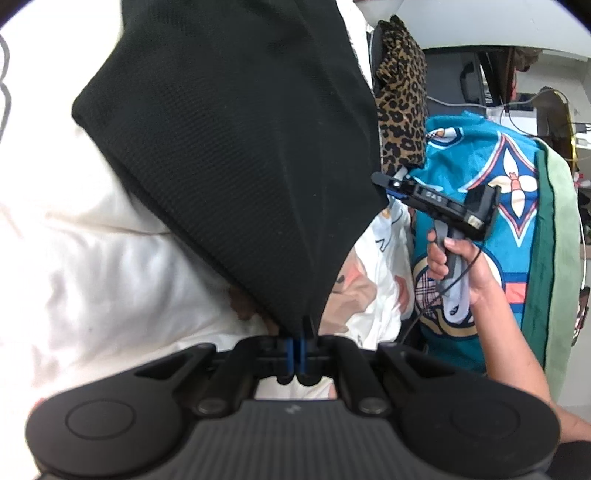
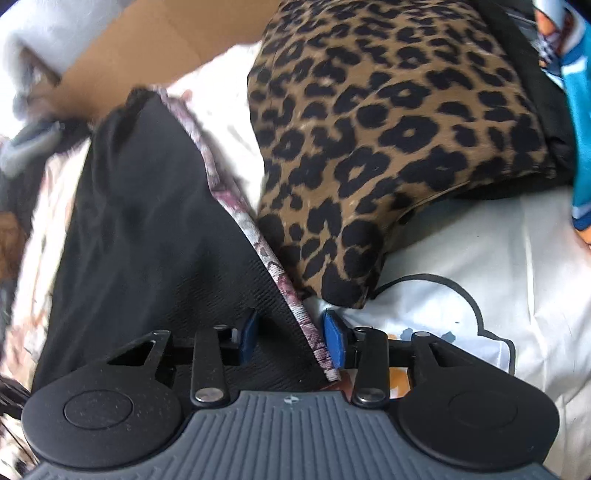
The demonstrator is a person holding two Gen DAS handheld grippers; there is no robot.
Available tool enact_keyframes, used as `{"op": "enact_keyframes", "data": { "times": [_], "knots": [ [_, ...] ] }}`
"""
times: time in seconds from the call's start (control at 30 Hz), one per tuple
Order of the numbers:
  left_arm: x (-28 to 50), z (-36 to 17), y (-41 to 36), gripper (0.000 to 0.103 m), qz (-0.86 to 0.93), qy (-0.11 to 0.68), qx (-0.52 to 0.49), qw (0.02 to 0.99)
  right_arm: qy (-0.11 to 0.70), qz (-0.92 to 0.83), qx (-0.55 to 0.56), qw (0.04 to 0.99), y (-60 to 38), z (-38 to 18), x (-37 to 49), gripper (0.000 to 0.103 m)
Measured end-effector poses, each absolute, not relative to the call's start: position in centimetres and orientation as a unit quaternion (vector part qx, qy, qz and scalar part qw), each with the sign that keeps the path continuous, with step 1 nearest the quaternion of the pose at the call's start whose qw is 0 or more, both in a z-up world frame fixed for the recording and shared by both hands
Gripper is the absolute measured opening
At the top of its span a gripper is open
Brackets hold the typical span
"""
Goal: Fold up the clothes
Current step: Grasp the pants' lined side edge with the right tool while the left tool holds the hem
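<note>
My left gripper [image 1: 297, 345] is shut on a corner of a black ribbed garment [image 1: 236, 147], which stretches taut up and away over the white bedding [image 1: 85, 236]. My right gripper [image 2: 293, 334] is open, its blue pads [image 2: 334, 338] standing on either side of the same black garment [image 2: 147, 221] and its floral-patterned edge [image 2: 258, 229]. The right gripper also shows in the left wrist view [image 1: 391, 182], held in a hand at the garment's far edge. A leopard-print garment [image 2: 388, 140] lies folded just beyond the right gripper.
A teal patterned blanket [image 1: 480, 206] with a green cloth [image 1: 557, 229] hangs at the right. A white sheet with a cartoon print [image 2: 461, 266] covers the bed. A cardboard box [image 2: 155, 40] and grey cloth [image 2: 51, 33] sit at the back left.
</note>
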State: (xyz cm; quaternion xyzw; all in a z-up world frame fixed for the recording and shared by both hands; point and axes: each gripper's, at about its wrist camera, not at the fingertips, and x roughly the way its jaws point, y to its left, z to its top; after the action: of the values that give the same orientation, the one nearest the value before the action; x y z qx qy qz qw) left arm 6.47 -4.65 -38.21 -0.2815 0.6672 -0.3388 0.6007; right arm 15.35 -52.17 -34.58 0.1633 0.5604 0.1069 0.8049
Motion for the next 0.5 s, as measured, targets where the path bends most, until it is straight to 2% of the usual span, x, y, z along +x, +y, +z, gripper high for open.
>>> {"op": "enact_keyframes", "data": {
  "times": [0.03, 0.1, 0.13, 0.5],
  "knots": [
    [6.6, -38.1, -4.7, 0.003, -0.339, 0.667, -0.282, 0.601, 0.563, 0.107, 0.16, 0.804, -51.9, -34.8, 15.4, 0.037],
    [6.6, -37.7, -4.5, 0.003, -0.341, 0.666, -0.28, 0.602, 0.564, 0.108, 0.154, 0.804, -51.4, -35.1, 15.3, 0.018],
    [6.7, -37.5, -4.5, 0.003, -0.343, 0.665, -0.278, 0.602, 0.566, 0.11, 0.153, 0.803, -51.2, -35.1, 15.3, 0.005],
    [7.7, -34.6, -2.8, 0.003, -0.351, 0.674, -0.243, 0.604, 0.579, 0.107, 0.188, 0.786, -50.2, -32.4, 12.2, 0.002]
  ]
}}
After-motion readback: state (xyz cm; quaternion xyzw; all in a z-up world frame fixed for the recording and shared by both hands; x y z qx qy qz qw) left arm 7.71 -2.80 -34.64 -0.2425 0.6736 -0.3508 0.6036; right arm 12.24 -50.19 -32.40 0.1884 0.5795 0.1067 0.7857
